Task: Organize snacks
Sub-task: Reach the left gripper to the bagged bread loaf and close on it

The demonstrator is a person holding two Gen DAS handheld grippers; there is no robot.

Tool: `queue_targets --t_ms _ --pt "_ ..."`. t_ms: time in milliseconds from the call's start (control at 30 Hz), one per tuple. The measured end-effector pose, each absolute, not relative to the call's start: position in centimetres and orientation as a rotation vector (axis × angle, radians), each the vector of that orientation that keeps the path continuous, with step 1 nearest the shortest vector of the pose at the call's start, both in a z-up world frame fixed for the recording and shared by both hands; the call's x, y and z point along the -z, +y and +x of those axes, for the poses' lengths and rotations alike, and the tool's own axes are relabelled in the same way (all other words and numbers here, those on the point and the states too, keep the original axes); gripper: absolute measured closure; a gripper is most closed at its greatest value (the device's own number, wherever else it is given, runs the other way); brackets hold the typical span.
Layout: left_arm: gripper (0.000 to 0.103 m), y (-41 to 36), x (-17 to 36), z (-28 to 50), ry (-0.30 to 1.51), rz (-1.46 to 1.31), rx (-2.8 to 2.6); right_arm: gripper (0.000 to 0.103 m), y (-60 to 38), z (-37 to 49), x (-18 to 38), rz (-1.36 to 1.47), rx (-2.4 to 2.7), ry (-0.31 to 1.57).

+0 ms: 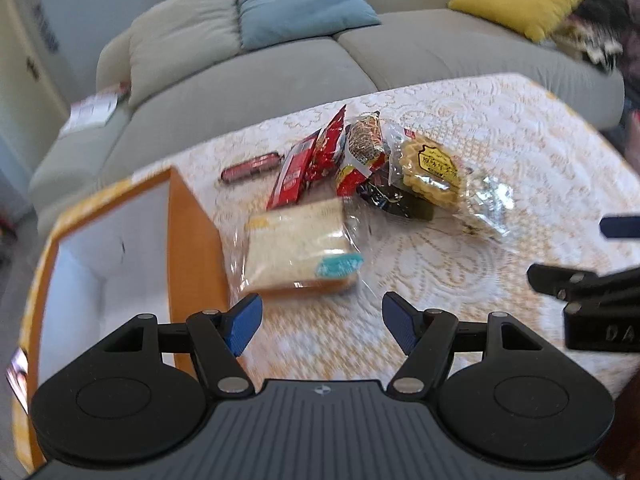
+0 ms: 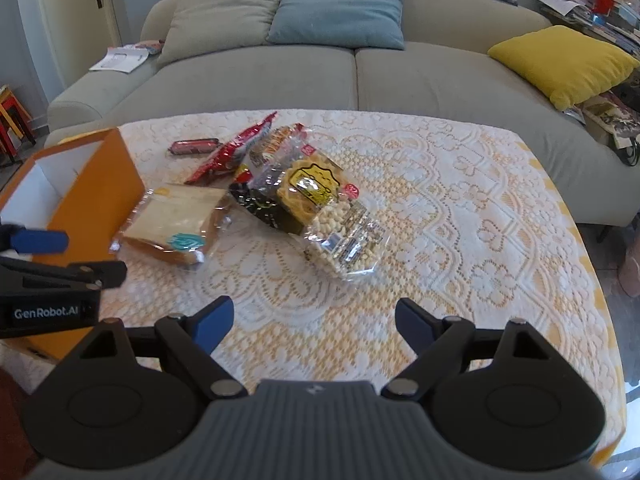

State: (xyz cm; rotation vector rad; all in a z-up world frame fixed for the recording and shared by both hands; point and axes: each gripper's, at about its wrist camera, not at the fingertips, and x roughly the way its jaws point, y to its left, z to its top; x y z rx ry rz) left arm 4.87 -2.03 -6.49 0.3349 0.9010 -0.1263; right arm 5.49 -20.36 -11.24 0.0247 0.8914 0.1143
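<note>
A pile of snacks lies on the lace-covered table (image 2: 460,208): a wrapped sandwich (image 1: 298,246) (image 2: 176,222), a red sausage (image 1: 250,168) (image 2: 195,147), red packets (image 1: 310,162) (image 2: 234,152), a clear pack of yellow biscuits (image 1: 430,166) (image 2: 310,188) and a bag of nuts (image 2: 344,240). An orange box (image 1: 116,256) (image 2: 80,188) with a white inside stands open at the left. My left gripper (image 1: 322,322) is open and empty, just short of the sandwich. My right gripper (image 2: 314,322) is open and empty, nearer than the nuts.
A grey sofa (image 2: 360,76) with blue (image 2: 340,8) and yellow (image 2: 568,60) cushions runs behind the table. Each gripper shows in the other's view, the right one (image 1: 592,292) at the right edge and the left one (image 2: 52,276) at the left edge.
</note>
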Motion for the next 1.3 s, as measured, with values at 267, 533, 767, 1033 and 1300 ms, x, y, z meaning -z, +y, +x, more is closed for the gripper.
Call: queue_targets --t_ms 267,533,767,1033,1300 --pt "0.022 -5.6 10.5 6.5 0.806 0.626 0.138 0.024 -21.0 9.8 14.1 0.014 -0.175 0.904" --pt "0.022 -7.2 14.8 7.2 0.799 0.805 0.115 0.024 -20.9 12.7 17.0 -0.037 -0.202 0.907" --pt "0.019 -7.7 16.1 8.0 0.793 0.829 0.097 0.024 -19.8 14.0 18.1 -0.078 -0.203 0.877" --pt "0.019 -9.3 17.5 7.2 0.734 0.927 0.098 0.024 -19.3 14.1 18.5 -0.073 -0.248 0.854" --pt "0.024 -10.9 18.4 6.3 0.694 1.010 0.159 0.025 -19.9 14.3 18.5 -0.038 -0.258 0.859"
